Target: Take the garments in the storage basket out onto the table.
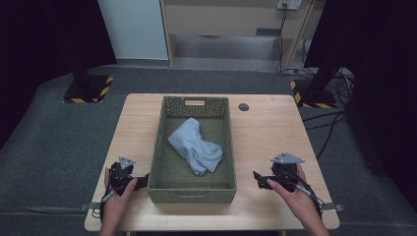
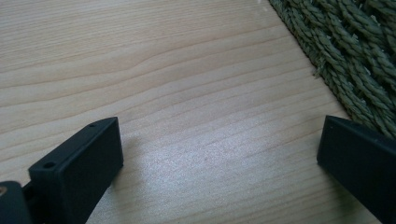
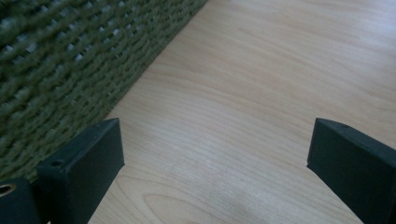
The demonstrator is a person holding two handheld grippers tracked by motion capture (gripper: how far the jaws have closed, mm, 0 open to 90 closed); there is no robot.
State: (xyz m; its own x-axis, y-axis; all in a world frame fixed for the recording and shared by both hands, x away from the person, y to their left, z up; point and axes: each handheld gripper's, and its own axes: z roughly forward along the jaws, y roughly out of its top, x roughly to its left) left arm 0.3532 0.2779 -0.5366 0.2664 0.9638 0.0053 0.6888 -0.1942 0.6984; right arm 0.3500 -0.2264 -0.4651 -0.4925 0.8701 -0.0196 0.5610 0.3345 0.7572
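On the near part of the table (image 1: 265,147), the left claw (image 1: 143,181) lies in the person's left hand (image 1: 115,199) just beside the basket (image 1: 192,192), at its near left corner, jaws spread wide with nothing between them; the left gripper view puts the woven wall (image 2: 345,51) of the basket close ahead of one jaw, bare wood between the two. The right claw (image 1: 257,180) rests in the right hand (image 1: 295,196) to the right of the basket, a little apart from its near right corner, pointing toward it, jaws likewise wide and empty over the grain of the wood, with the green weave (image 3: 70,65) beside one jaw in the right gripper view. The basket is a green woven rectangle whose long axis runs from the person's side away to the far edge of the table, with a handle slot (image 1: 194,103) cut in its far end wall. Inside it lies a crumpled pale blue cloth (image 1: 195,146), stretched diagonally from the basket's far middle toward its near right wall. Right of the basket's far end, a small dark round disc (image 1: 243,106) sits in the light wooden tabletop. Beyond the basket, grey carpet (image 1: 59,128) surrounds the table; two black stands with yellow-and-black striped bases (image 1: 88,91) flank it, cables (image 1: 329,123) trail at the right, and a pale wooden cabinet (image 1: 231,19) stands against the back.
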